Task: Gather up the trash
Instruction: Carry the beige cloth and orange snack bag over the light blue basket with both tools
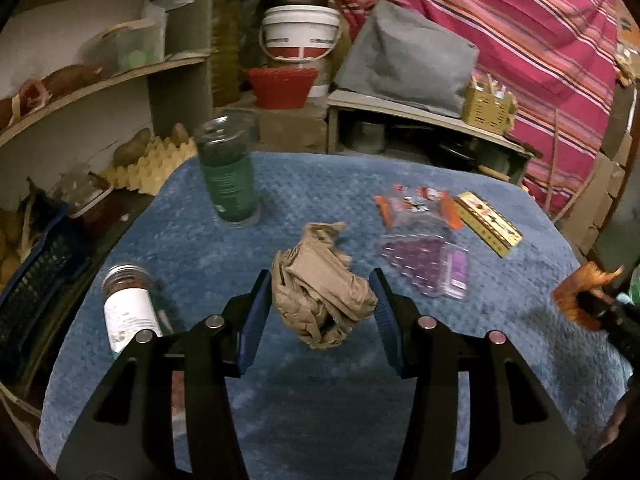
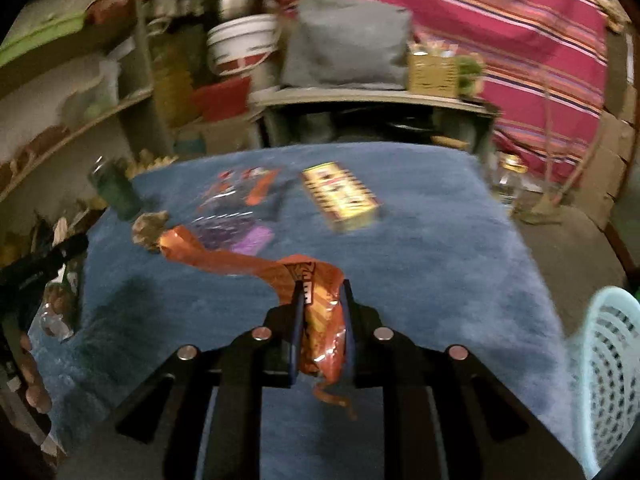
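Observation:
My left gripper (image 1: 320, 300) is open, its blue pads either side of a crumpled brown paper ball (image 1: 320, 300) on the blue cloth; I cannot tell if they touch it. My right gripper (image 2: 322, 312) is shut on an orange snack wrapper (image 2: 256, 264) and holds it above the cloth; the wrapper also shows at the right edge of the left wrist view (image 1: 580, 296). An orange-trimmed clear packet (image 1: 416, 208), a purple blister pack (image 1: 428, 268) and a yellow box (image 1: 488, 224) lie on the cloth beyond. A light blue mesh basket (image 2: 608, 376) stands at the right.
A tall green jar (image 1: 230, 172) stands at the far left of the blue cloth (image 1: 320, 400). A small jar (image 1: 128, 308) lies on its side near my left fingers. Shelves, an egg tray (image 1: 152, 164) and a dark blue crate (image 1: 36, 280) are at the left.

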A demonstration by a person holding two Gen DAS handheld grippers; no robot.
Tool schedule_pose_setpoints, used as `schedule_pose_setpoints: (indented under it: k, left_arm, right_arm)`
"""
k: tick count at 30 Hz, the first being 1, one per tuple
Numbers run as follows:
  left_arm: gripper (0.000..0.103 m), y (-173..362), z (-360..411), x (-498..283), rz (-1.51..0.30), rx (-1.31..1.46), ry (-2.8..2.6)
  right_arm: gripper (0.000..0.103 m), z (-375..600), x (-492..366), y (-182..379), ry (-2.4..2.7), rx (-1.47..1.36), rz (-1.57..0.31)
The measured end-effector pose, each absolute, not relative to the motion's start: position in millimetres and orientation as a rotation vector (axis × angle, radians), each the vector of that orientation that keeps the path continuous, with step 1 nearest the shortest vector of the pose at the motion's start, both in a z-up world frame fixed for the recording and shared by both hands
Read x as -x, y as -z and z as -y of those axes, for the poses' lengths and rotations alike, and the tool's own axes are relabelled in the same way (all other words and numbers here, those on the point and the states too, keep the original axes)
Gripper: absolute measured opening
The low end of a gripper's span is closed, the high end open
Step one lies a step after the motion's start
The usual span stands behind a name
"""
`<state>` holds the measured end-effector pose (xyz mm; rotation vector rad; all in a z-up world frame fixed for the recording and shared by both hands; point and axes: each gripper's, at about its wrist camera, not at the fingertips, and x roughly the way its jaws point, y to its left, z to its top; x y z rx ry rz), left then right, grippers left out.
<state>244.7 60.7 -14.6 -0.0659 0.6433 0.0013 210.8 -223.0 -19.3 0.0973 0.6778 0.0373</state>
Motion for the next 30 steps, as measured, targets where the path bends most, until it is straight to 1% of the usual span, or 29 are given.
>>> schedule_pose_setpoints:
  k: [13, 17, 30]
  left_arm:
    - [0.049, 3.5, 30.7, -216.2, -0.588, -0.018, 0.094]
    - [0.049, 4.5, 71.0, -203.9, -0.584, -0.075, 0.135]
    - [0.049, -7.0, 201.3, -165.6, -0.560, -0.138, 0.327]
  right_arm:
    - [0.017, 324.8, -173.2, 12.9, 0.090, -0.165, -0.657]
    - [0.017, 361.3, -160.7, 7.7, 0.138, -0.198, -0.640]
    - [0.017, 475.2, -96.1, 5.4, 0.308, -0.256, -0.638]
